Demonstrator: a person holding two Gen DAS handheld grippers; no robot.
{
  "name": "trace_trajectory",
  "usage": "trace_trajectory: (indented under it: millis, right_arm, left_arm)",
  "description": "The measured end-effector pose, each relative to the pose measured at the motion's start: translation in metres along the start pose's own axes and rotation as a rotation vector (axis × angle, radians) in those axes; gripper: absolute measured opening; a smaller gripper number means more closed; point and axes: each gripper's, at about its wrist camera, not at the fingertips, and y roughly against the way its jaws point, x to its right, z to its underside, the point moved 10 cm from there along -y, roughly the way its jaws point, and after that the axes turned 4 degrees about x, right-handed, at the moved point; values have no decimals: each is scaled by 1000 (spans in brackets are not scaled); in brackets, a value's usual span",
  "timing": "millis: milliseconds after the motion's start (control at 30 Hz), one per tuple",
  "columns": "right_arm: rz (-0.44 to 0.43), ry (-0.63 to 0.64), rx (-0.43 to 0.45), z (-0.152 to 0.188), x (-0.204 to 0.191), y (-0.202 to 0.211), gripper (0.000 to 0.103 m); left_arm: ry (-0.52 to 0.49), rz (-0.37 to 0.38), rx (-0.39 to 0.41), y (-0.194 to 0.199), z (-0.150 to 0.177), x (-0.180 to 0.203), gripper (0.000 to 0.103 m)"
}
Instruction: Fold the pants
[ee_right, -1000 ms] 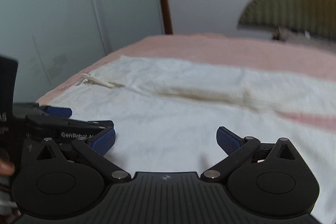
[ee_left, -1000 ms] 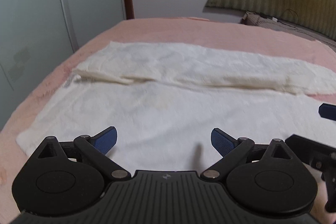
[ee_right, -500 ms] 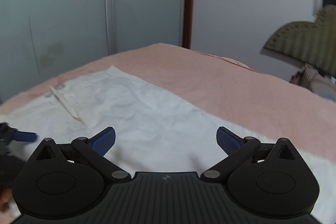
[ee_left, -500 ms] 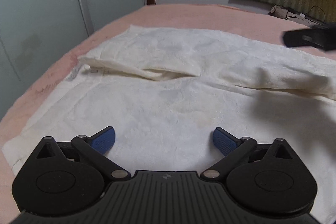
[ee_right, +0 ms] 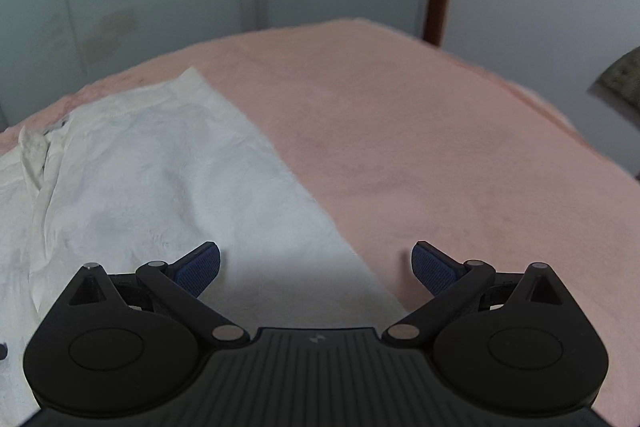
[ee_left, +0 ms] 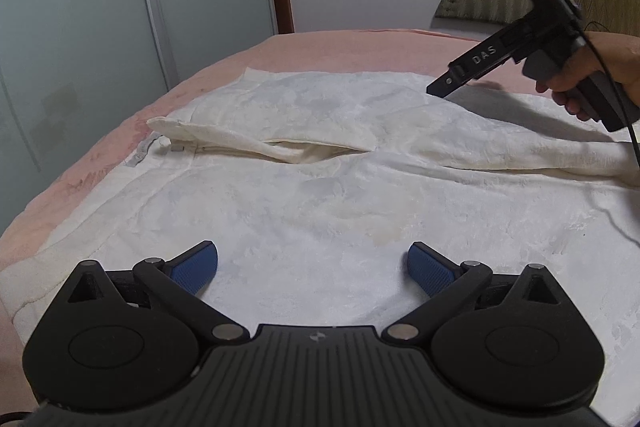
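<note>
White pants [ee_left: 320, 195] are lying flat on the pink bed [ee_right: 420, 131]; left gripper [ee_left: 313, 269] and right gripper [ee_right: 316, 267] are hovering over them, fingers spread, gripping nothing.

A bed [ee_left: 352, 45] covered with a pink blanket [ee_right: 420, 147] carries the things. White pants [ee_left: 320, 195] lie spread flat directly on the blanket, one leg partly folded over along the middle, and pink surface shows around the fabric's far and left edges.
</note>
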Motion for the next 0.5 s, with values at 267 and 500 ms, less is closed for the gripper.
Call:
trace_trajectory:
  millis: [267,500]
  right_arm:
    - [-159,-86,12,-6,8,-12,32]
    - [-1,263,119,-7,-29,13,21]
  left_arm:
    - [8,52,-26,-1,-3,-2,101]
    - [145,165,-68,-30,-76,-38,99]
